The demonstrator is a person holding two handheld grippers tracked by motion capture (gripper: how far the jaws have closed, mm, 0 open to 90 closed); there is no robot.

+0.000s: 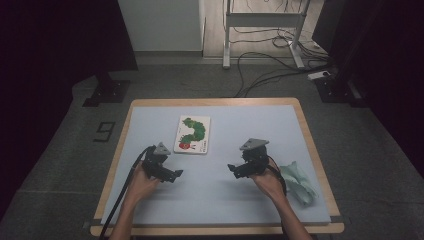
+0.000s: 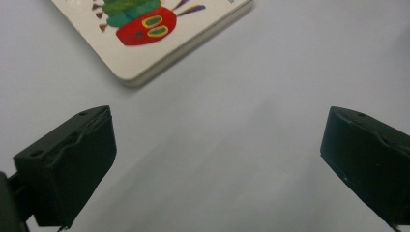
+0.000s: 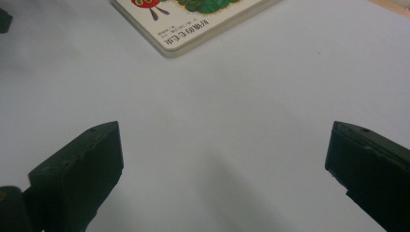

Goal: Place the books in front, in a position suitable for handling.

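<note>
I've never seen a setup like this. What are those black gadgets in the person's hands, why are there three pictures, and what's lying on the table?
No robot here: a person holds a hand-held grasping tool in each hand. The high view looks down from above: the left tool and the right tool hover over a table with a pale blue top. The other two pictures come from small cameras riding on each tool, looking out between its two black jaws. In both, the jaws stand wide apart with nothing between them, so neither tool holds anything. On the table lies a picture book with a green caterpillar on its cover, closed and flat. Near the right edge sits a crumpled pale green cloth.
</note>
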